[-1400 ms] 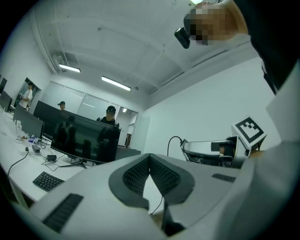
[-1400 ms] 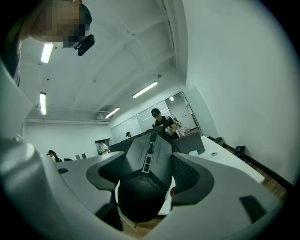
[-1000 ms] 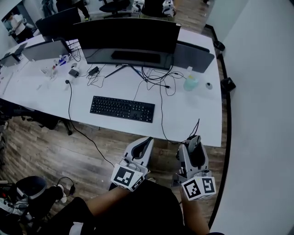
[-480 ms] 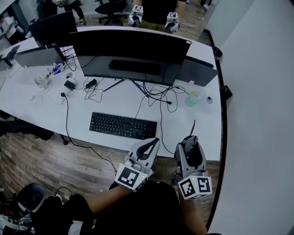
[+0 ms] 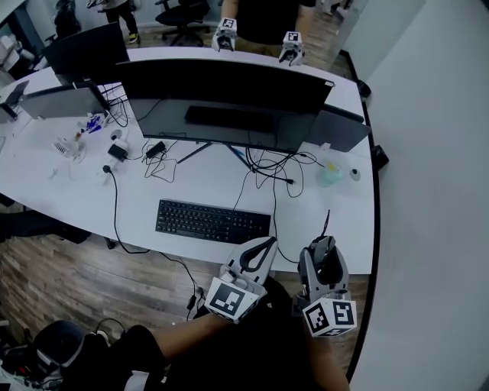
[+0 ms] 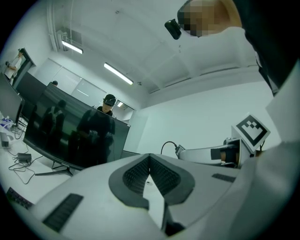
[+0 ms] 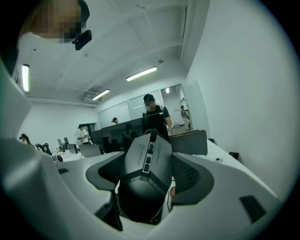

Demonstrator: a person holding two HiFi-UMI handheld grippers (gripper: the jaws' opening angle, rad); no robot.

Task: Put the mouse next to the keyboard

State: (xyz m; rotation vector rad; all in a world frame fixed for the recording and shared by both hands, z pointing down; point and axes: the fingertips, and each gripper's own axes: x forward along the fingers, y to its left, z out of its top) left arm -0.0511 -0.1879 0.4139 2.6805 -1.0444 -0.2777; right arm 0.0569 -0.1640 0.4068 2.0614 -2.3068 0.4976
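A black keyboard (image 5: pixel 212 221) lies on the white desk (image 5: pixel 321 221), in front of the big monitor (image 5: pixel 229 92). My right gripper (image 5: pixel 324 258) hovers at the desk's near right edge, shut on a black wired mouse (image 7: pixel 146 176); the mouse (image 5: pixel 329 265) fills the space between its jaws, its cable rising from it. My left gripper (image 5: pixel 260 252) hangs just left of the right one, near the keyboard's right end. Its jaws are shut with nothing between them (image 6: pixel 151 176).
Cables (image 5: pixel 263 164) trail across the desk behind the keyboard. A pale bottle (image 5: pixel 329 174) and a small round object (image 5: pixel 354 174) stand at the far right. Chargers and clutter (image 5: pixel 114 149) lie at the left. A person with two grippers (image 5: pixel 256 19) stands across the desk. Wooden floor lies below.
The view has shifted so the desk sits nearer and lower. Both grippers have moved forward to the desk's near edge, the mouse still held in the right one.
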